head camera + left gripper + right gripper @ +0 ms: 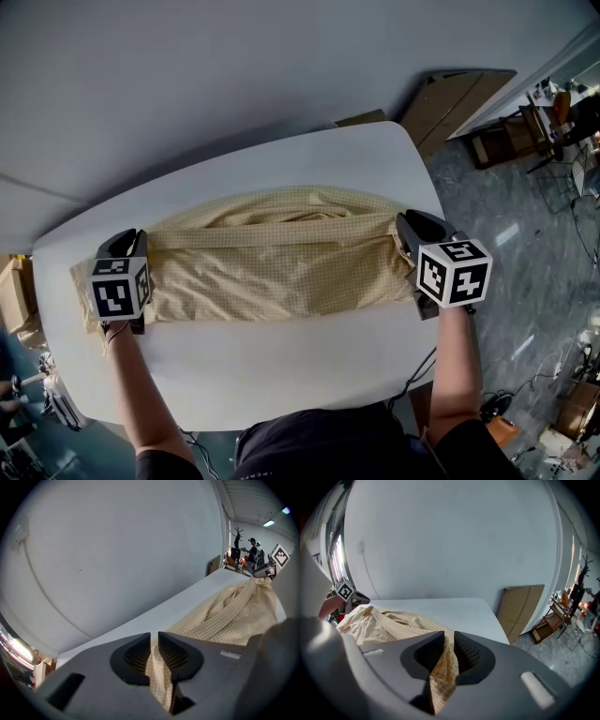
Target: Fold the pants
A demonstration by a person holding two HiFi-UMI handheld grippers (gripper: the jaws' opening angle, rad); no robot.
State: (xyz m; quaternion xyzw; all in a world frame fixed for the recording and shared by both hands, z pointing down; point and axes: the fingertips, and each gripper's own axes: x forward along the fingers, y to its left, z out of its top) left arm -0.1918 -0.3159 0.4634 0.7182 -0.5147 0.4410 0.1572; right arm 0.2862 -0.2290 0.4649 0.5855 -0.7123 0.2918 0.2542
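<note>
The pale yellow checked pants (281, 258) lie folded lengthwise in a long band across the white table (281, 361). My left gripper (127, 244) sits at the band's left end and my right gripper (411, 227) at its right end. In the left gripper view a strip of the cloth (157, 667) runs through the narrow gap between the jaws of the left gripper (154, 637), which stand slightly apart. In the right gripper view the right gripper (449, 637) shows the same: a fold of cloth (443, 667) hangs loose in a small gap.
A cardboard sheet (459, 98) leans against the wall beyond the table's far right corner. Shelves and clutter (553, 122) stand on the grey floor at the right. The table's front edge runs close to the person's body. A person (253, 550) stands far off.
</note>
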